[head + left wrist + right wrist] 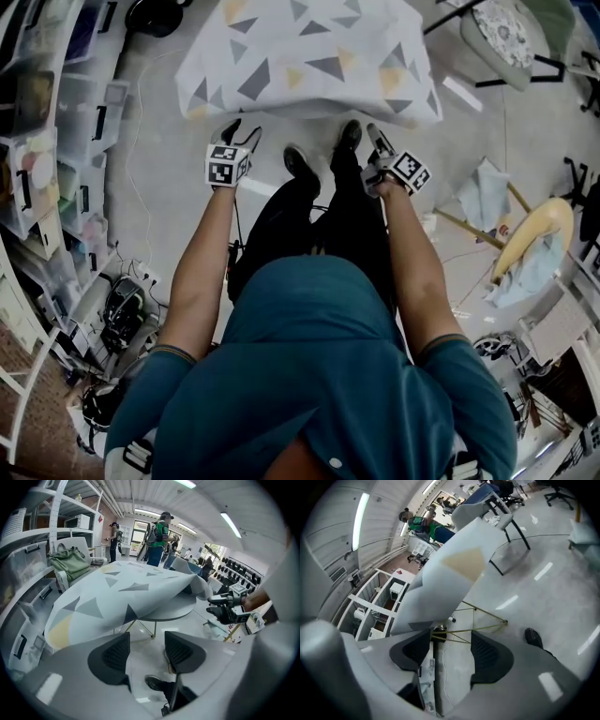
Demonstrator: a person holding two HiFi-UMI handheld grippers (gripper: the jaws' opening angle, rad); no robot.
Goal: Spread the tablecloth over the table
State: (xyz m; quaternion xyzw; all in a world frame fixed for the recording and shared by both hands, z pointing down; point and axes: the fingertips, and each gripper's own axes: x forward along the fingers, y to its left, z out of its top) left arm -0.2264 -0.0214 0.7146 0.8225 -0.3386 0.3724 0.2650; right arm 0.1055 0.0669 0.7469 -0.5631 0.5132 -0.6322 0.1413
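Observation:
The white tablecloth (309,56) with grey and yellow triangles lies over the table at the top of the head view, its near edge hanging down. In the left gripper view the tablecloth (117,592) covers most of the round table (173,609), whose right rim shows bare. My left gripper (242,131) is open and empty just short of the hanging edge. My right gripper (375,136) is open too, near the cloth's right corner. In the right gripper view the tablecloth (450,573) hangs just beyond the open jaws, with nothing between the pads. The left gripper (146,644) holds nothing.
Shelves with plastic bins (37,141) line the left side. A chair (506,37) stands at the back right, and a yellow object (539,230) with cloths lies at the right. Cables (131,309) lie on the floor. People (157,536) stand beyond the table.

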